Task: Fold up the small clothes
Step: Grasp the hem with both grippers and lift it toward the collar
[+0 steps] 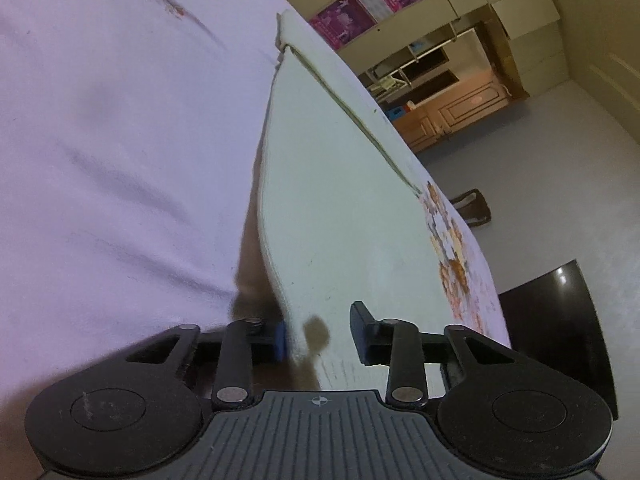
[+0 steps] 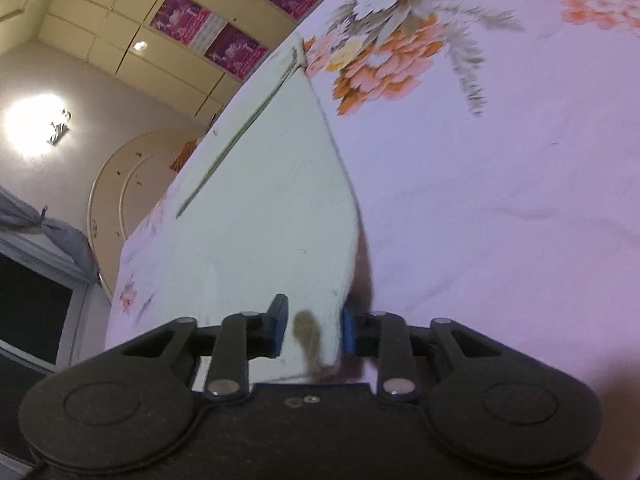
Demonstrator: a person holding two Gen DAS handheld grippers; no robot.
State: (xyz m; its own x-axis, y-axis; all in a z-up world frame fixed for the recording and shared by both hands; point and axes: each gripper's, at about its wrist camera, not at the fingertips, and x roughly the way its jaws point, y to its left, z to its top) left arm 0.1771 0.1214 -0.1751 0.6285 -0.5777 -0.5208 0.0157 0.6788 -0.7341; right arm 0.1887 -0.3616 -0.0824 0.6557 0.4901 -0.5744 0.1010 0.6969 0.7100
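Note:
A pale green small garment [image 1: 320, 184] lies on the pinkish floral bedsheet [image 1: 120, 140]. In the left wrist view its near corner sits between the fingers of my left gripper [image 1: 320, 334], whose jaws stand apart around the edge. In the right wrist view the same garment [image 2: 272, 200] reaches down between the fingers of my right gripper [image 2: 312, 330], jaws also apart, the right blue pad [image 2: 348, 330] touching the cloth's edge. A thin dark seam line [image 2: 240, 136] runs along the garment.
The bed's floral print [image 2: 392, 40] lies beyond the garment. Beige cupboards with magenta posters [image 1: 344, 20], a wooden cabinet [image 1: 448, 108], a dark chair [image 1: 560, 320] and grey floor stand beside the bed. A window [image 2: 32, 312] and a ceiling lamp [image 2: 36, 124] show in the right wrist view.

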